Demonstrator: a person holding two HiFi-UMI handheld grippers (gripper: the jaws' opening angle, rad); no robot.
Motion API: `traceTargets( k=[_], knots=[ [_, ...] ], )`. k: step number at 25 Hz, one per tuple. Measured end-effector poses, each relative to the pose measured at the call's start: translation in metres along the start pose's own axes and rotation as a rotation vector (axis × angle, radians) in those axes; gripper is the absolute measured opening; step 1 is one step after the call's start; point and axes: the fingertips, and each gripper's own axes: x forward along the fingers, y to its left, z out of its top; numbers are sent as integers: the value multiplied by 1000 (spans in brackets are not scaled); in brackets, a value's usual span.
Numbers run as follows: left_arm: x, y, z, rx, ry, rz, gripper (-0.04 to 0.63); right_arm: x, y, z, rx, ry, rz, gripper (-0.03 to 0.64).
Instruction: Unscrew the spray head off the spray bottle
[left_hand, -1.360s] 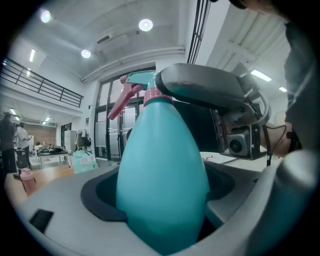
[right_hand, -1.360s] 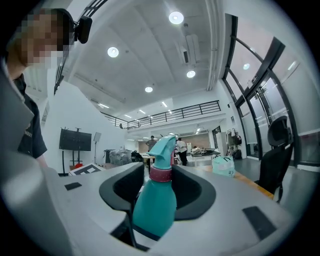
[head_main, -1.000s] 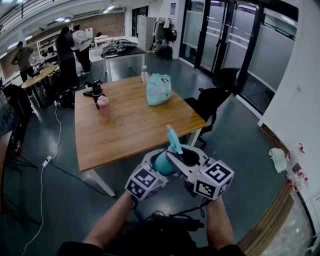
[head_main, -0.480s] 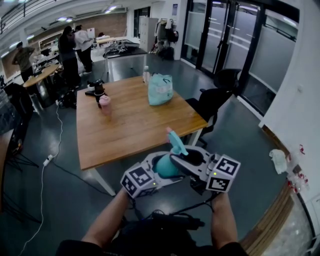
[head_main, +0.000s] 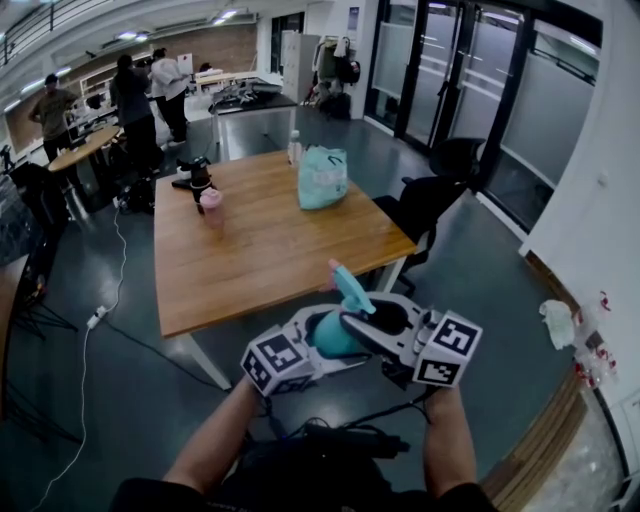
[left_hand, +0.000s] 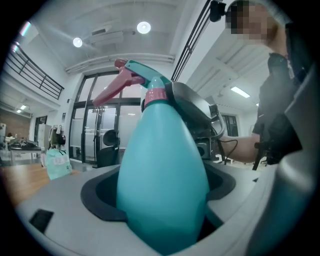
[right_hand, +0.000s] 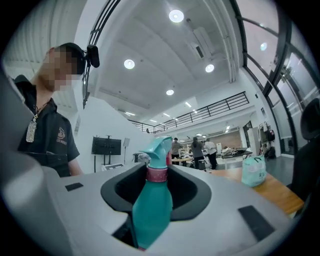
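A teal spray bottle (head_main: 332, 332) with a pink collar (right_hand: 156, 174) and a teal spray head (head_main: 352, 290) is held in the air in front of the wooden table. My left gripper (head_main: 312, 342) is shut on the wide body (left_hand: 165, 185), which fills its jaws. My right gripper (head_main: 372, 324) comes in from the right. Its jaws have just been opening a little, with the bottle's body (right_hand: 151, 212) still wedged in their narrow slot. The collar and spray head (right_hand: 159, 149) stand free in the wider cut-out. The pink trigger (left_hand: 112, 90) points away from me.
Beyond the bottle is a wooden table (head_main: 260, 250) holding a teal bag (head_main: 322, 180), a pink cup (head_main: 210, 205) and a dark device (head_main: 192, 178). A black chair (head_main: 425, 205) stands at its right. Several people stand at benches far left, and a cable runs across the floor.
The rear ends of both grippers have swung apart, the left one leftward and the right one rightward. The bottle stays between them and its spray head has tipped slightly.
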Motion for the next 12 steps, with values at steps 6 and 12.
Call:
traceTargets(
  k=[6, 12],
  knots=[
    [1, 14, 5, 13, -18, 74, 439, 3, -7, 4, -47, 1, -102, 147],
    [1, 25, 6, 15, -26, 129, 439, 0, -12, 6, -44, -7, -190, 148]
  ],
)
